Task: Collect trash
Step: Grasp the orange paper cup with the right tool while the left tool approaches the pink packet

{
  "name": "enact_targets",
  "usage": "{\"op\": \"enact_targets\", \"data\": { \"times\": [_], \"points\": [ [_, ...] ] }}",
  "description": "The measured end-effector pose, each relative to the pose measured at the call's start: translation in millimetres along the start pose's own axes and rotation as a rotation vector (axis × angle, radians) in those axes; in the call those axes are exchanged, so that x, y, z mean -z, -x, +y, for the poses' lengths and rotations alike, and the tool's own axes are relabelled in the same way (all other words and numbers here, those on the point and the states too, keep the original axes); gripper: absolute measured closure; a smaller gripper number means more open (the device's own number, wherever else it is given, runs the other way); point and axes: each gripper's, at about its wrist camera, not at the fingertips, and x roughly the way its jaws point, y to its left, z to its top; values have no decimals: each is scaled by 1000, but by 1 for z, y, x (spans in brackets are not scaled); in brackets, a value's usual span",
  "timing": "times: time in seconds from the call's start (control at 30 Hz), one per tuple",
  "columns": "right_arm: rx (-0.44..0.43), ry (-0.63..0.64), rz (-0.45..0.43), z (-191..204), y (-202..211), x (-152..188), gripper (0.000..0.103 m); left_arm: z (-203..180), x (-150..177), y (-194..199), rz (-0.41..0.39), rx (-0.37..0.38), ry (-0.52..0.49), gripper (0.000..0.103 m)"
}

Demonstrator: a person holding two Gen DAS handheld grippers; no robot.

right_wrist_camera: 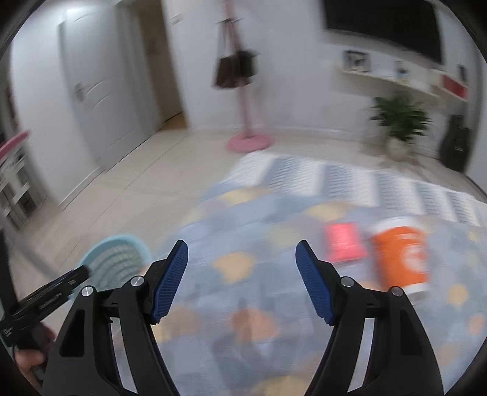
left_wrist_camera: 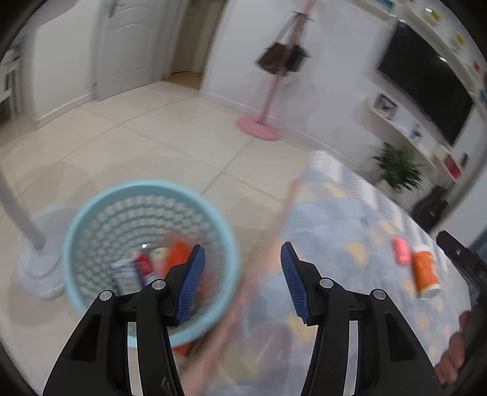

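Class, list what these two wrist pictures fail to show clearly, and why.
- Items inside the blue basket, left wrist view: blurred, partly behind the left tool.
- Print on the orange cup and pink packet, right wrist view: motion blur.
- Person: only fingers show, cut by the edge.

A pink metal coat stand with a round base stands on the pale tiled floor against the white wall. A dark brown handbag hangs from its pole. Left of the stand is a white panelled door; right of it, a green potted plant, and above that a black wall-mounted television.
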Motion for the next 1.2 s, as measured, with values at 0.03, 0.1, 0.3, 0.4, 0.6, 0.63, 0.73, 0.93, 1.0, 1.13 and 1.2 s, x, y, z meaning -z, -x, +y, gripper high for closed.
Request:
{"op": "enact_targets", "data": {
  "times": [0.03, 0.1, 0.3, 0.4, 0.6, 0.63, 0.73, 0.93, 1.0, 1.13, 1.2],
  "points": [
    [34, -16, -19, -20, 5, -3, 33, -13, -1, -1, 0, 26, -16, 52],
    [83, -32, -36, -51, 8, -7, 33, -40, -3, -5, 18, 92, -41, 50],
    [196, -127, 1, -134, -5, 3, 31, -125, -14, -23, 52, 281, -133, 42],
    [165, -150, 86, -153, -29, 15, 28, -161, -12, -50, 101, 366, -153, 40],
    [166, -150, 171, -154, -64, 29, 28, -205, 1, -117, 227, 428, -130, 41],
    [167, -157, 176, -154, -67, 31, 28, -209, 4, -124, 235, 424, -129, 41],
    [142, -196, 183, -157, -71, 40, 28, -217, 10, -141, 252, 431, -112, 41],
    [119, -291, 152, -181, -65, 53, 40, -234, 20, -159, 287, 445, -105, 33],
    [140, -323, 134, -187, -60, 55, 41, -241, 23, -166, 297, 440, -117, 33],
    [198, -413, 93, -198, -45, 64, 41, -253, 29, -172, 282, 414, -152, 33],
    [202, -436, 75, -201, -39, 68, 41, -260, 31, -176, 272, 394, -175, 33]
  ]
}}
